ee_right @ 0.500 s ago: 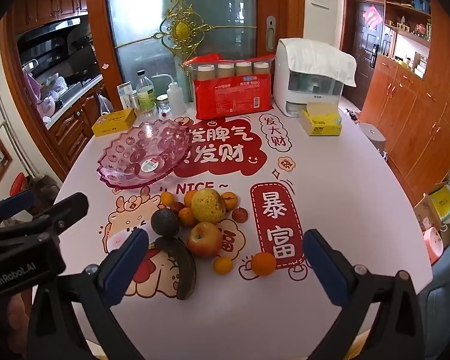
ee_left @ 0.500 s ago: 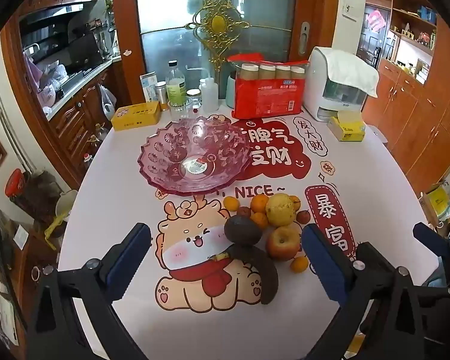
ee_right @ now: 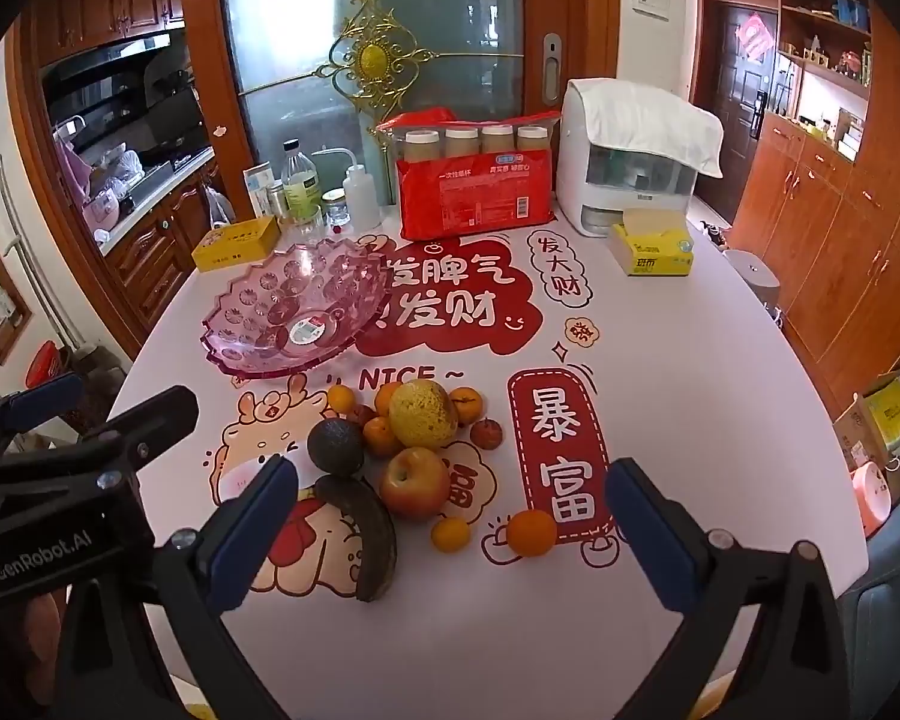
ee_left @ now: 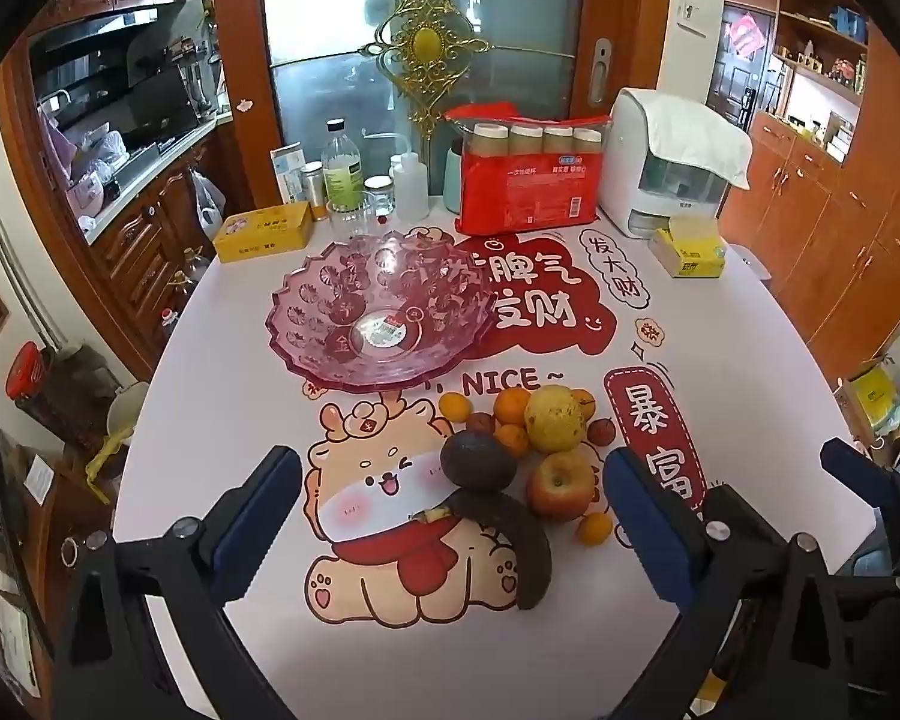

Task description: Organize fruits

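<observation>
A pile of fruit lies on the table's printed cover: a dark avocado [ee_left: 477,461], a blackened banana [ee_left: 513,546], a red apple [ee_left: 559,485], a yellow pear [ee_left: 554,417] and several small oranges [ee_left: 593,528]. An empty pink glass bowl [ee_left: 378,312] stands behind the pile. My left gripper [ee_left: 453,534] is open above the table, in front of the fruit. My right gripper [ee_right: 450,540] is open, with the banana [ee_right: 363,534], apple [ee_right: 414,480] and two oranges [ee_right: 531,533] ahead between its fingers. The bowl [ee_right: 294,312] shows at the left of the right wrist view.
At the table's far edge stand a yellow box [ee_left: 264,232], bottles and jars [ee_left: 342,174], a red pack of cups [ee_left: 531,180], a white appliance [ee_left: 666,162] and a tissue pack [ee_left: 687,252]. The left gripper's body [ee_right: 60,480] shows at left in the right wrist view.
Both grippers have edged slightly closer to the fruit; the fruit and bowl have not moved.
</observation>
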Available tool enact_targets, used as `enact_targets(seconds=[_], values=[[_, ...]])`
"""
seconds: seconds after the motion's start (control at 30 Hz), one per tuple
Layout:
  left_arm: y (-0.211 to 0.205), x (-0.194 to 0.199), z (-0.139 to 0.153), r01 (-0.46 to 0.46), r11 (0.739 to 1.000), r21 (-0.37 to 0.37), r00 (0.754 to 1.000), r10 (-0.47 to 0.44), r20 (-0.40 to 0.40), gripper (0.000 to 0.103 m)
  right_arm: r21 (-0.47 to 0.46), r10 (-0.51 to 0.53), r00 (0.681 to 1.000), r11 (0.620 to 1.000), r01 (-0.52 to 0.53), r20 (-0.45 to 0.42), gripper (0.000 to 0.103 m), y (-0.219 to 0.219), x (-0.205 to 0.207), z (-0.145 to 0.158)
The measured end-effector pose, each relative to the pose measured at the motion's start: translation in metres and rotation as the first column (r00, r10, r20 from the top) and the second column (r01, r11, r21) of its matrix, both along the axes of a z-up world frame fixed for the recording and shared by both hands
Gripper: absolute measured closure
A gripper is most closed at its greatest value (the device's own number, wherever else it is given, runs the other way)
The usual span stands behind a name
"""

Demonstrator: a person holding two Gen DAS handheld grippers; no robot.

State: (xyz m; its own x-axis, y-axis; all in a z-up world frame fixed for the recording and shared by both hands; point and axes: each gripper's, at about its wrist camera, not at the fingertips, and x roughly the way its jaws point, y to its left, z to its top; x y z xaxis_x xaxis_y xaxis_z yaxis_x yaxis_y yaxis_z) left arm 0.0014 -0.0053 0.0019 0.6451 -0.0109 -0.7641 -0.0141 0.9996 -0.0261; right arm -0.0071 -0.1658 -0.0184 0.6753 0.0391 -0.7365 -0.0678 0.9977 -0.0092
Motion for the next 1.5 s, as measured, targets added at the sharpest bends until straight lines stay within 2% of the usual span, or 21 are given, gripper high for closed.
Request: enact_targets(seconds=[0.83,1.5], values=[[0.024,-0.003,-0.014,-0.072,0.997,-0.032,0.996,0.071,-0.049,0.003,-0.036,-0.02,1.0,0.999,0.021,0.012,0.0,0.003,-0.008,0.001],[0.03,-0.016,-0.007,-0.098,0.994,-0.043,0.995,0.098,-0.012,0.003,-0.034,-0.016,0.998,0.999,0.018,0.053,0.0,0.003,-0.015,0.009]])
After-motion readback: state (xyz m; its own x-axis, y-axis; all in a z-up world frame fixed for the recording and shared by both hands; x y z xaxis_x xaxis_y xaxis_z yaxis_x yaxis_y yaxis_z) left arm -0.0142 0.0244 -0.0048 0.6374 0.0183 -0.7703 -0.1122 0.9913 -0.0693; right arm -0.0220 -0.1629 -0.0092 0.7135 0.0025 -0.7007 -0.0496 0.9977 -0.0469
